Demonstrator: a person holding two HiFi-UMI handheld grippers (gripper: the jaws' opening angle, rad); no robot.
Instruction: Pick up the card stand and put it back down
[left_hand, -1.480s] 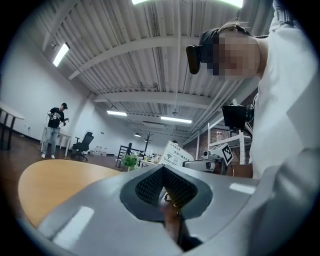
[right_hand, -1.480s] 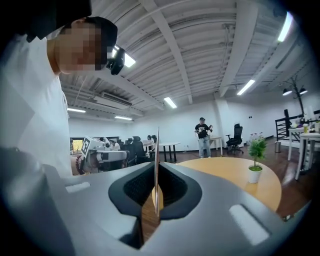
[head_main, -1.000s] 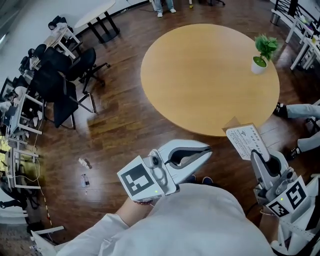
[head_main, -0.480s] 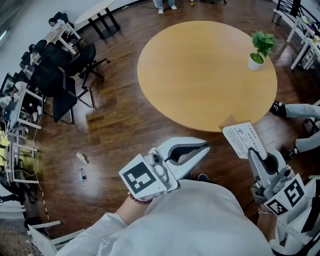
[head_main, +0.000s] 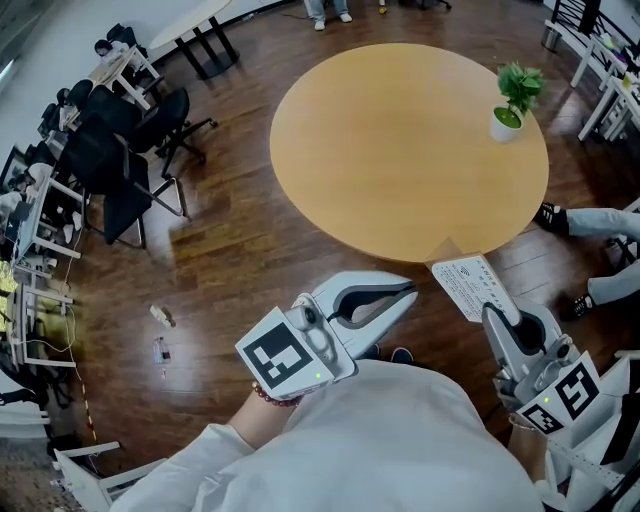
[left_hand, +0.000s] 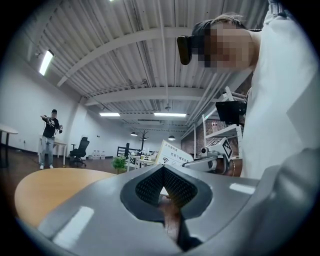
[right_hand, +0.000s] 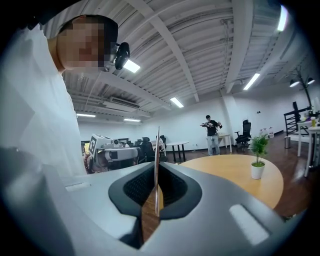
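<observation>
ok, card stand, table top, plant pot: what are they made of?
Card stand: thin stiff sheet, white printed face, brown back flap; probably card or thin board.
Table: even tan top, smooth, low sheen; wood or wood-look laminate, no grain visible.
Plant pot: plain white, smooth; ceramic or plastic, can't tell.
</observation>
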